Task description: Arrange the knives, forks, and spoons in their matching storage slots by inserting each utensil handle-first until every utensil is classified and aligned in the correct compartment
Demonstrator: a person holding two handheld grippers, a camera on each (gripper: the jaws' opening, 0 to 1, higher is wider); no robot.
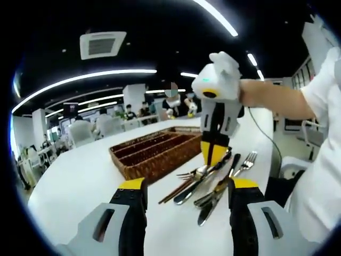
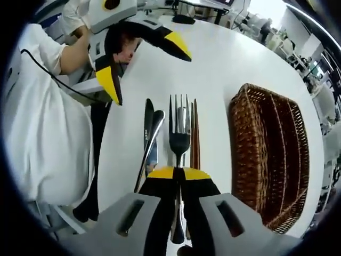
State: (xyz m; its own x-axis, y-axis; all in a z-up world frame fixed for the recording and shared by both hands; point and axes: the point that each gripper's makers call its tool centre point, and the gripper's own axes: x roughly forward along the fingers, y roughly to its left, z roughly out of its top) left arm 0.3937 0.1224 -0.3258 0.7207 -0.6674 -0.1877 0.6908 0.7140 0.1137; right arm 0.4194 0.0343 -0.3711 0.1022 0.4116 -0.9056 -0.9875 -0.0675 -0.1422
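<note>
Right gripper (image 2: pixel 178 174): jaws pinched together on a fork (image 2: pixel 179 133), gripping at the handle, tines pointing away from the camera. Fork's long axis runs straight out along the jaws. In the left gripper view the same gripper (image 1: pixel 214 154) stands tip-down over the utensil pile (image 1: pixel 213 181).

Key relation: the basket (image 2: pixel 246 154) sits to the right of the held fork in the right gripper view, well apart from it, and its slots run roughly parallel to the fork. So the move looks like a sideways carry. Handle-first entry is a problem, I think: the jaws hold the handle end, so a flip or regrip is likely needed.

Left gripper (image 1: pixel 187 193): jaws wide, holding nothing, hovering near the pile's near end. In the right gripper view it (image 2: pixel 143 58) hangs at far left, jaws spread. Right gripper is the one engaged; left is farther from the basket.

Materials:
- Fork, knife (image 2: pixel 148 125) and other flatware: polished steel, slim, slippery.
- Chopsticks (image 2: pixel 195 133): dark brown, thin, lying just right of the fork, parallel.
- Basket: woven wicker, brown, rectangular, about 4 long compartments, looks empty.
- Table (image 2: pixel 224 58): smooth white, glossy.

Nothing sorted yet, by my read.
</note>
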